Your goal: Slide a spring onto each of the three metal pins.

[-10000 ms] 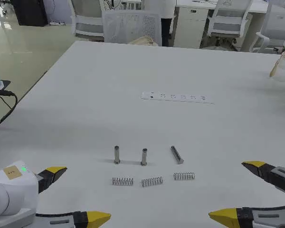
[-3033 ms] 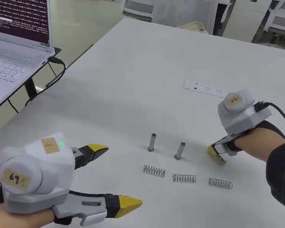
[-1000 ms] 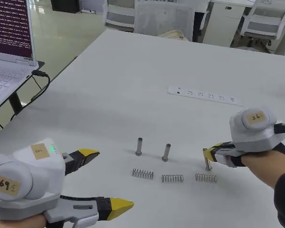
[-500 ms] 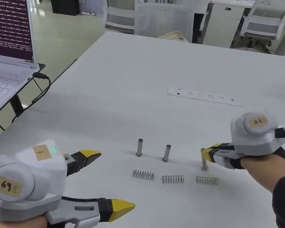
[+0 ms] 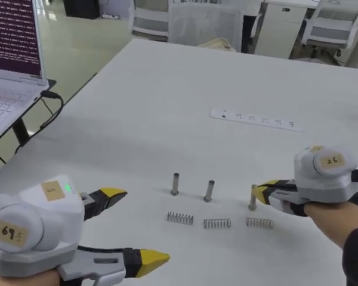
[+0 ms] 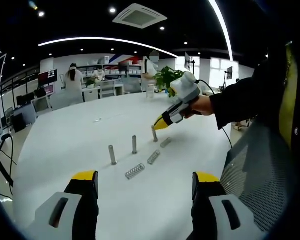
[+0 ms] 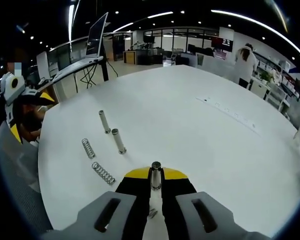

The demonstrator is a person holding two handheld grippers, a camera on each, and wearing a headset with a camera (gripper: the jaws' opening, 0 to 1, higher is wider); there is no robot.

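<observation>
Two metal pins stand upright on the white table, the left pin (image 5: 175,183) (image 6: 112,154) (image 7: 104,121) and the middle pin (image 5: 209,190) (image 6: 134,144) (image 7: 118,141). My right gripper (image 5: 264,193) (image 7: 155,181) is shut on the right pin (image 5: 252,197) (image 7: 155,175), holding it upright on the table. Three springs lie in a row in front of the pins: left spring (image 5: 179,218), middle spring (image 5: 216,223), right spring (image 5: 259,223). My left gripper (image 5: 133,226) (image 6: 145,176) hovers open and holds nothing, to the left of the springs and nearer to me.
A white power strip (image 5: 255,119) lies farther back on the table. An open laptop (image 5: 12,53) with a cable (image 5: 48,101) stands off the table's left edge. Office chairs and desks stand beyond the far edge.
The right pin lay on its side before; my right gripper took hold of it and has stood it upright over the last second. My left gripper has barely moved.
</observation>
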